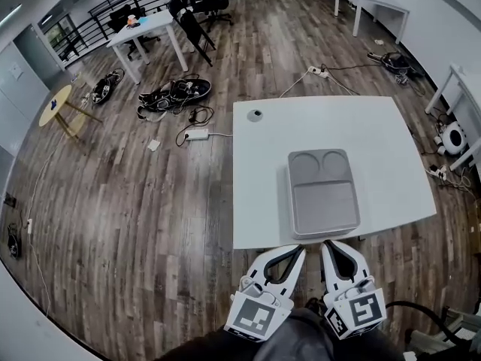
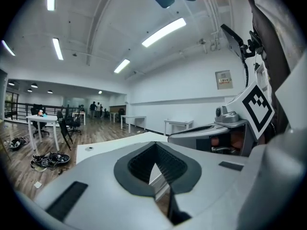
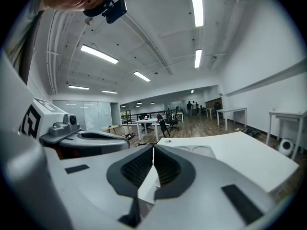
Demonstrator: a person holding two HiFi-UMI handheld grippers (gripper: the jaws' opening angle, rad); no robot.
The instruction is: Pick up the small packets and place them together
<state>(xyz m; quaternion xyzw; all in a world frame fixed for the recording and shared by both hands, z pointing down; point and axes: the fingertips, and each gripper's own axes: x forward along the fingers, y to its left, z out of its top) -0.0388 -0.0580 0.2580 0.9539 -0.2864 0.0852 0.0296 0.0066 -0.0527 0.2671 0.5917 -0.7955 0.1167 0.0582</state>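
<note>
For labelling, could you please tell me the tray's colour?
The tray is grey; head view.

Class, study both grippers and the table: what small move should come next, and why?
Probably bring the left gripper and right gripper forward over the table toward the tray: both are shut, empty and only at its near edge, and no packets show.

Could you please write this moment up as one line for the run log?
left gripper: shut, empty | right gripper: shut, empty | tray: on table | packets: none in view
</note>
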